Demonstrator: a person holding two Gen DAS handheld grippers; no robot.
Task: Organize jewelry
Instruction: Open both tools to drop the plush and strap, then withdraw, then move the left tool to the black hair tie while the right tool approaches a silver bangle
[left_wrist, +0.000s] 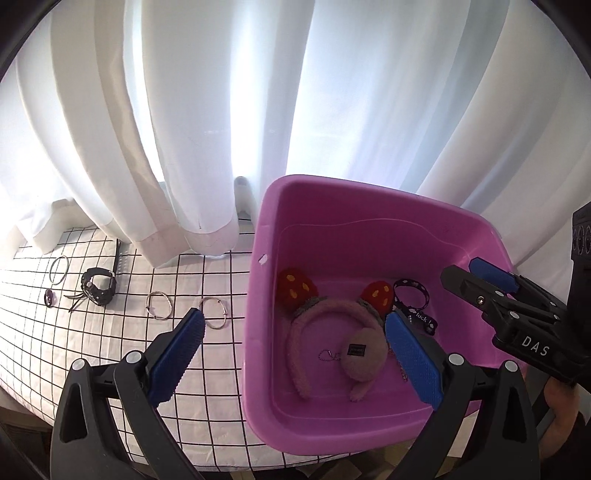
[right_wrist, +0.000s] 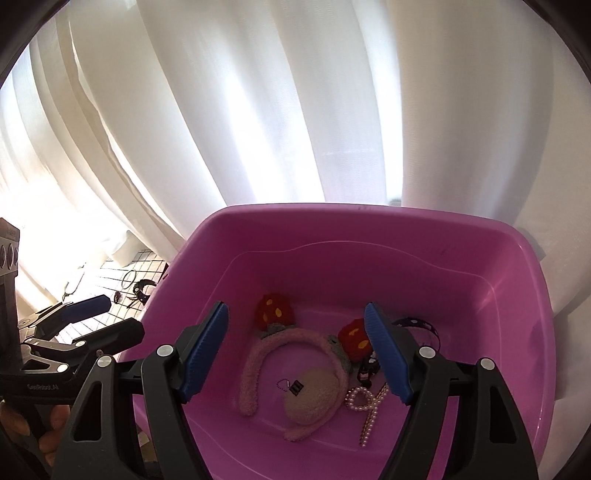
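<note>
A pink plastic tub (left_wrist: 332, 206) (right_wrist: 369, 229) holds a fuzzy pink headband with red mushroom ears (left_wrist: 317, 314) (right_wrist: 295, 347), a round plush tag (right_wrist: 314, 398), a dark printed band (left_wrist: 413, 299) and a pearl string (right_wrist: 365, 406). My left gripper (left_wrist: 295, 354) is open and empty, straddling the tub's left wall. My right gripper (right_wrist: 299, 350) is open and empty above the tub's inside; it also shows in the left wrist view (left_wrist: 476, 277). On the checked cloth (left_wrist: 110, 350) lie metal bangles (left_wrist: 214, 312) (left_wrist: 159, 304) (left_wrist: 59, 269), a black watch (left_wrist: 98, 286) and a small ring (left_wrist: 50, 297).
White curtains (left_wrist: 221, 110) hang right behind the table and the tub. A dark strap (left_wrist: 119, 254) lies by the curtain hem. The table's front edge runs just below the left gripper. The person's hand (right_wrist: 48, 424) holds the left gripper's handle.
</note>
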